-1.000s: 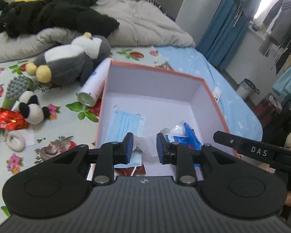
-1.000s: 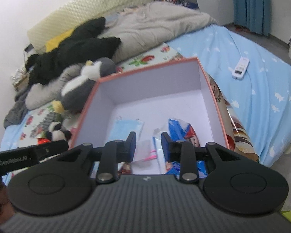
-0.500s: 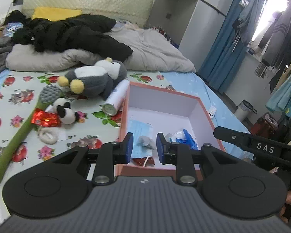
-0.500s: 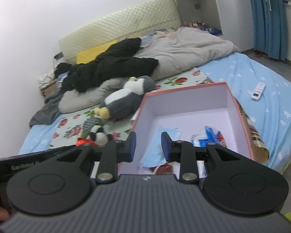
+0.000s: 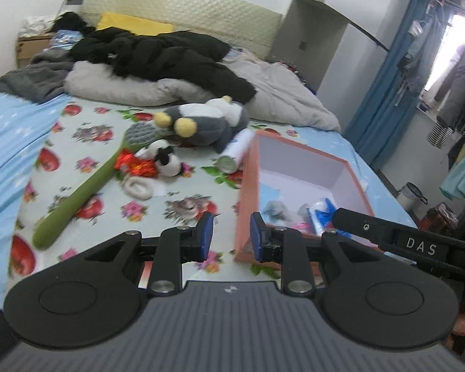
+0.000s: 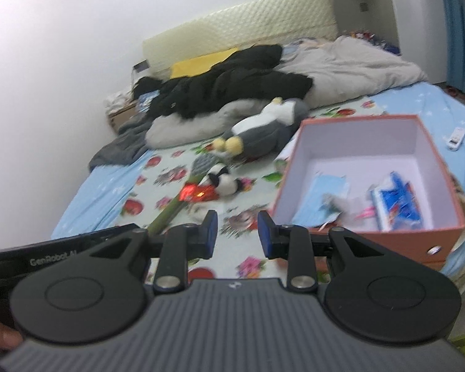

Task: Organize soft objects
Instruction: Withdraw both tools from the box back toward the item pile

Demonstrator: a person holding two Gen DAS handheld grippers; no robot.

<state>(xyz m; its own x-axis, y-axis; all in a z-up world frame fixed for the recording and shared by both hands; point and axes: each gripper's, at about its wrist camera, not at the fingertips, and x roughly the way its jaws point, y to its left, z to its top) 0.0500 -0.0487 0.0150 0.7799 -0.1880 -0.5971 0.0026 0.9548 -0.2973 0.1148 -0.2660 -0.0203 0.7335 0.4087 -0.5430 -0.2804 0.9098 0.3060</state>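
Coral-pink cardboard forms the open box [image 5: 297, 192] that is placed on the flowered bed sheet [image 5: 86, 142], and every place below is given from this box. Inside the box a blue face mask [image 6: 325, 192], a blue and white packet [image 6: 396, 204] and some small crumpled pieces are seen on its pale floor. Just beside the left wall of the box a white spray can [image 5: 235, 155] is laid on its side. Behind the can, near the far left corner of the box, a grey and white penguin plush [image 5: 201, 121] with yellow feet is laid. Further to the left of the box a small panda plush [image 5: 167, 161] is found, with a red foil packet [image 5: 133, 164] touching it and a white hair scrunchie [image 5: 138, 186] near it. A long green brush [image 5: 86, 186] with a grey head is stretched well to the left of the box.

The left gripper [image 5: 229, 238] is held above the sheet at the near left corner of the box; its blue-padded jaws are spread and nothing is between them. The right gripper [image 6: 235, 235] is held to the left of the box, also with jaws apart and nothing pinched.
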